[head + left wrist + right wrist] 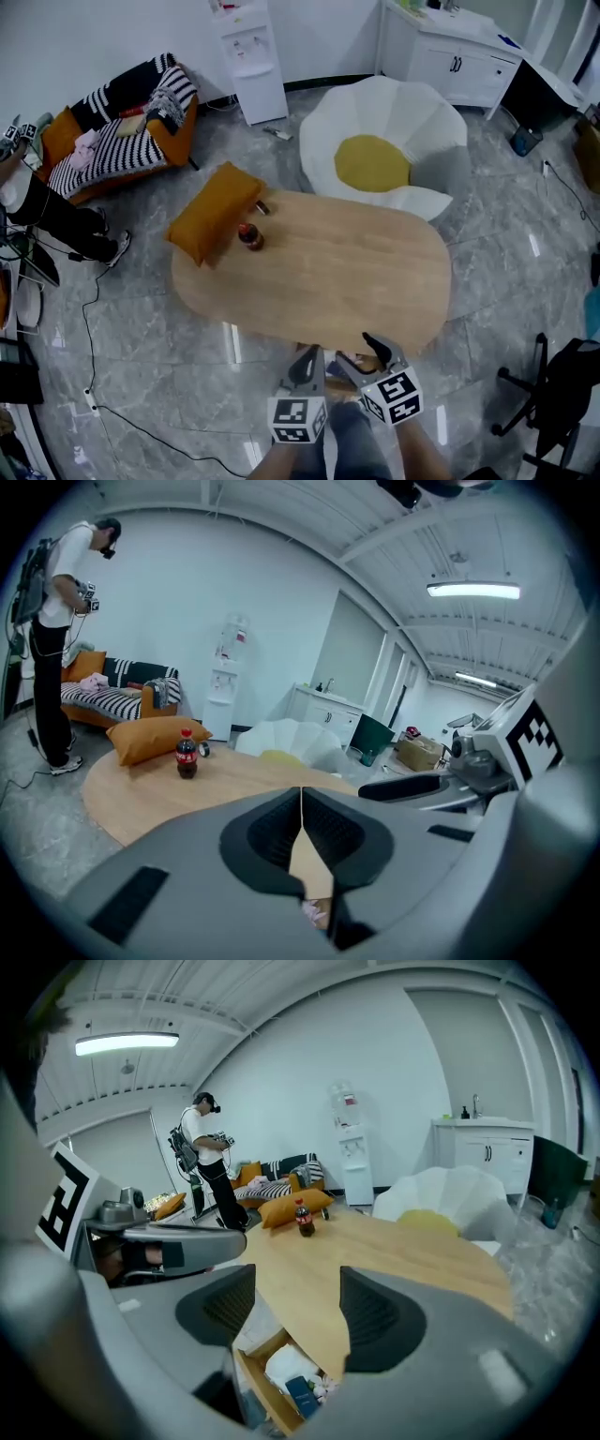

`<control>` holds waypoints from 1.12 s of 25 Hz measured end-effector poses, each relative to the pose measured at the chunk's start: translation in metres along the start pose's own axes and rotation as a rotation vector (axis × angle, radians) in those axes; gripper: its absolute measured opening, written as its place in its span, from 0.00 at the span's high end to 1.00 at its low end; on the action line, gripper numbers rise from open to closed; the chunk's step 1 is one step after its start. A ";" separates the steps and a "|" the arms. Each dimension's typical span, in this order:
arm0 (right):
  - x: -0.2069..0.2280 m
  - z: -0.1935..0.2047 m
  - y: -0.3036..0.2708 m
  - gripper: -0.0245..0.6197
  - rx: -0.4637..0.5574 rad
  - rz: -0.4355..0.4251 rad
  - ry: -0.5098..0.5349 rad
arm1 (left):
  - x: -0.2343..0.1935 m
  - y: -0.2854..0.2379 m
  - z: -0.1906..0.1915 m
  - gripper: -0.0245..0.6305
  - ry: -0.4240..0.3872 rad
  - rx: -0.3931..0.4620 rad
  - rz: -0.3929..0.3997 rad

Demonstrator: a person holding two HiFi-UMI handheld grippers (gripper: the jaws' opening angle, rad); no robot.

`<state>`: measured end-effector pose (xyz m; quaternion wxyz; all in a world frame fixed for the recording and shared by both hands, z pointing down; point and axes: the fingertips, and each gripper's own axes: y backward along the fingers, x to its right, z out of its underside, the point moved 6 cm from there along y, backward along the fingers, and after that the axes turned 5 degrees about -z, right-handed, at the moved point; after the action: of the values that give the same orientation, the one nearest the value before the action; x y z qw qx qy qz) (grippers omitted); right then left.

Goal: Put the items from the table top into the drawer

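Note:
A cola bottle (249, 236) (187, 754) (304, 1218) stands upright on the oval wooden table (347, 272), towards its far left. An orange cushion (214, 213) (155, 737) lies just behind it, and a small tape roll (262, 208) (203, 750) rests beside the cushion. Both grippers hover at the table's near edge, far from these items. My left gripper (307, 361) (301, 803) is shut with nothing in it. My right gripper (375, 345) (295, 1312) is open and empty. Below it an open wooden drawer (265, 1401) holds a blue box and white things.
A white and yellow egg-shaped beanbag (380, 150) sits behind the table. An orange sofa (122, 122) with striped blankets, a water dispenser (251, 56) and a white cabinet (450, 56) line the back. A person (47, 211) stands at left. A black office chair (562, 384) is at lower right.

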<state>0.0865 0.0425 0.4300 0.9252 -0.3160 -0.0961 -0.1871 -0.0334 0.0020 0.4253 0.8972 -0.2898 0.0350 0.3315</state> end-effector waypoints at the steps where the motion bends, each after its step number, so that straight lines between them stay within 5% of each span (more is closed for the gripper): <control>1: -0.002 -0.008 0.003 0.53 0.000 0.001 0.009 | 0.000 0.003 -0.007 0.94 -0.001 0.008 0.003; 12: -0.034 -0.066 0.015 0.64 0.077 0.051 0.033 | 0.009 0.026 -0.066 0.95 -0.017 0.089 0.071; 28: -0.071 -0.113 0.016 0.93 0.181 0.160 0.089 | -0.001 0.044 -0.109 0.94 -0.023 0.141 0.134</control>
<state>0.0349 0.0041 0.3122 0.9652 -0.2291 -0.0461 -0.1173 -0.0467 -0.0309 0.3129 0.8916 -0.2191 0.0672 0.3906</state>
